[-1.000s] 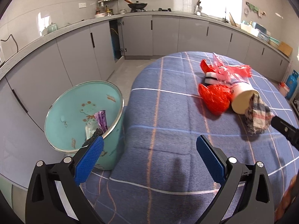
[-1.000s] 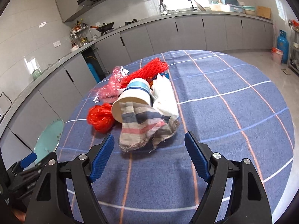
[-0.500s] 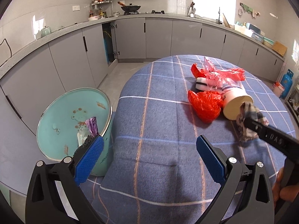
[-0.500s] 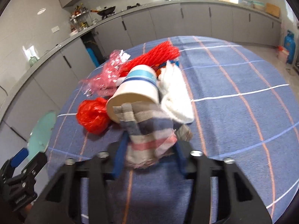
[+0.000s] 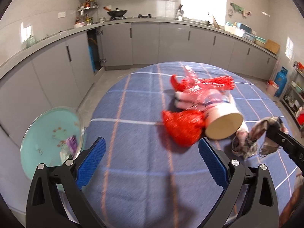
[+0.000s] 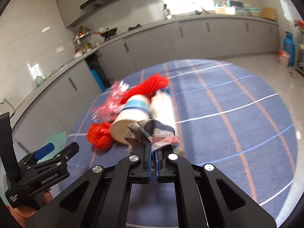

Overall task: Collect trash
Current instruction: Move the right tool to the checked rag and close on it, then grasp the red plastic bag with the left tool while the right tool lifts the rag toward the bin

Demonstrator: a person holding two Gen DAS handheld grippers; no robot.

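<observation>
Right wrist view: your right tool (image 6: pixel 151 153) is clamped on the striped, crumpled cloth rag (image 6: pixel 154 131) beside the paper cup (image 6: pixel 129 122); lift clear before swinging toward the teal bin (image 5: pixel 51 138). Left tool (image 5: pixel 151 163) stands apart, empty.

right gripper (image 6: pixel 153 152) clamped tight; left gripper (image 5: pixel 151 161) spread wide.

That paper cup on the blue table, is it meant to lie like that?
It looks knocked over: the white paper cup with blue bands lies on its side, mouth open toward the camera, amid red mesh netting and crinkled pink plastic wrap on the blue checked tablecloth.
</observation>
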